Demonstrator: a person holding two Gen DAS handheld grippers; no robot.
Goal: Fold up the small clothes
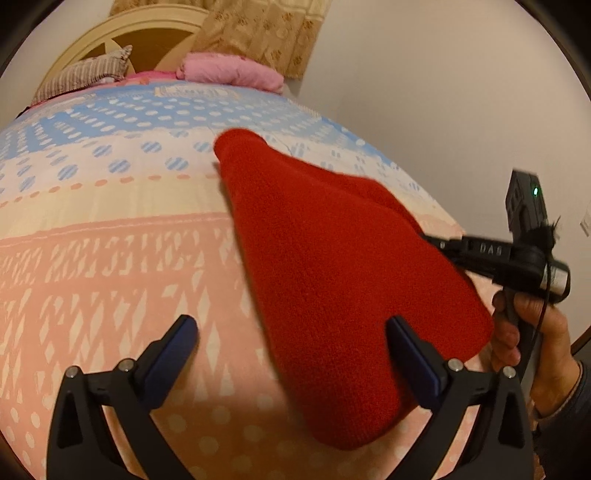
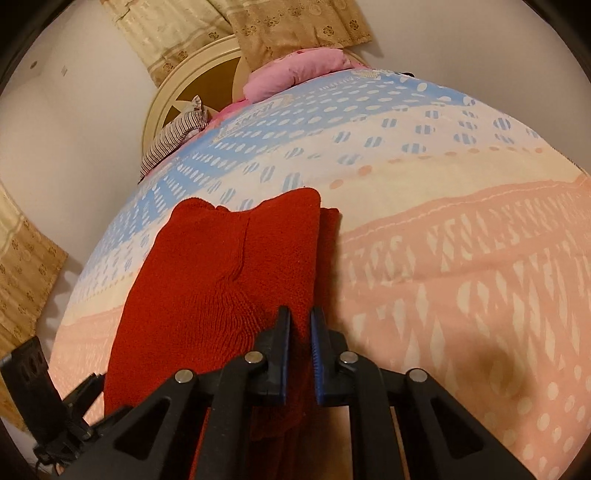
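Note:
A red knitted garment lies folded lengthwise on the patterned bed sheet. My left gripper stands wide open just above the garment's near end; its right finger is over the cloth, and the left one is over bare sheet. In the right wrist view the red garment runs away from me, and my right gripper is shut on its near right edge, cloth pinched between the blue pads. The left wrist view also shows the right gripper reaching into the cloth from the right, held by a hand.
A pink blanket, a striped pillow and a cream headboard lie at the bed's far end, with curtains behind. Bare wall runs along the bed's right side. The sheet stretches wide to the right of the garment.

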